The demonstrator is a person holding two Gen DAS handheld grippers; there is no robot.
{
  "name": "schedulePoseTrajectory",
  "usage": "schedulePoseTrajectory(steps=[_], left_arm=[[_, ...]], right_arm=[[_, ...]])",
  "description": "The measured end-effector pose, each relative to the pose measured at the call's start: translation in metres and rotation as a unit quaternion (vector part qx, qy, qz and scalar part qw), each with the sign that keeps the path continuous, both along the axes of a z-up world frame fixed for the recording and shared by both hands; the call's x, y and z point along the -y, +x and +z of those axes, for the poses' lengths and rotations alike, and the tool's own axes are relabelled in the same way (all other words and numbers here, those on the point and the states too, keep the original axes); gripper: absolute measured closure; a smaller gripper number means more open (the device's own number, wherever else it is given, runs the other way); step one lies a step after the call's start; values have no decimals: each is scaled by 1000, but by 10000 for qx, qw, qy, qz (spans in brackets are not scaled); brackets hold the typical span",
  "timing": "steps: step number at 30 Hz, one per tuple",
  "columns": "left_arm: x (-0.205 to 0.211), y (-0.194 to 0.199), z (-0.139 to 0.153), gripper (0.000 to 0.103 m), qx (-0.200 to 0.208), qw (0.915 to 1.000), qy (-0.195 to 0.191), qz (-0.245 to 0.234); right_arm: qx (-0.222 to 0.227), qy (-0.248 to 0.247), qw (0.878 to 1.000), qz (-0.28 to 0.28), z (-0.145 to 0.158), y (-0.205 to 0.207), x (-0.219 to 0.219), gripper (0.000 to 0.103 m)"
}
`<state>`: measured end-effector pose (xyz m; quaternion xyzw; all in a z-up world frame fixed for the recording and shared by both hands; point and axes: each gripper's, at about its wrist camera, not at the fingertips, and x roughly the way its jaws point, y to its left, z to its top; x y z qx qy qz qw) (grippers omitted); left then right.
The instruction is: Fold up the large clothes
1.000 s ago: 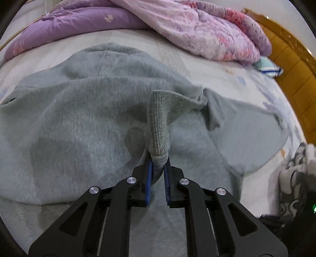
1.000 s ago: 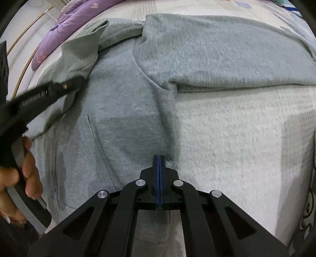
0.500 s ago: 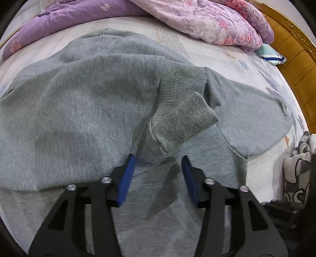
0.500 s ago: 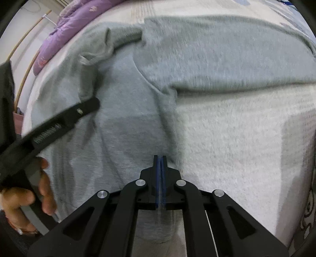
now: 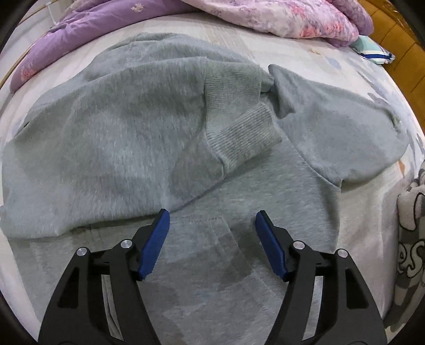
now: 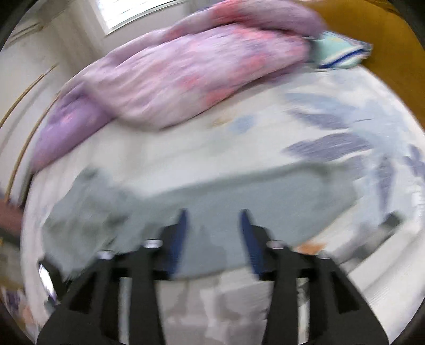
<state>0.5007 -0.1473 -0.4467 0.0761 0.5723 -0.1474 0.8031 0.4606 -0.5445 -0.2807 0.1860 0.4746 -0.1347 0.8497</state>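
A grey hoodie [image 5: 127, 138] lies spread on the bed. One sleeve is folded across its body, and the ribbed cuff [image 5: 244, 140] rests near the middle. The hood [image 5: 340, 132] lies flat to the right. My left gripper [image 5: 211, 228] is open and empty, just above the hoodie's front pocket, short of the cuff. In the blurred right wrist view the hoodie [image 6: 239, 201] shows as a grey band across the bed. My right gripper [image 6: 212, 228] is open and empty above its near edge.
A purple and pink floral quilt [image 5: 265, 13] is heaped at the far side of the bed, also in the right wrist view [image 6: 172, 79]. A striped pillow [image 5: 372, 50] and wooden headboard [image 5: 409, 50] are at the right. A patterned blanket [image 5: 411, 231] lies at the right edge.
My left gripper let go of the sleeve cuff, opened wide and drew back. My right gripper opened from shut, released the hoodie's edge and swung up fast toward the far side of the bed.
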Motion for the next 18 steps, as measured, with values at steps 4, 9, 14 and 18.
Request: schedulePoseTrajectory(steps=[4, 9, 14, 18], left_arm=[[-6, 0, 1, 34, -124, 9995, -265, 130], [-7, -1, -2, 34, -148, 9995, -252, 149], [-3, -3, -4, 31, -78, 9998, -183, 35], [-1, -2, 2, 31, -158, 9989, -451, 16]], right_arm=[[-755, 410, 9919, -934, -38, 3, 84, 53], [-1867, 1035, 9601, -1806, -108, -10, 143, 51], [-1367, 1841, 9590, -1665, -131, -8, 146, 49], [-1355, 2167, 9522, -1670, -148, -3, 149, 47]])
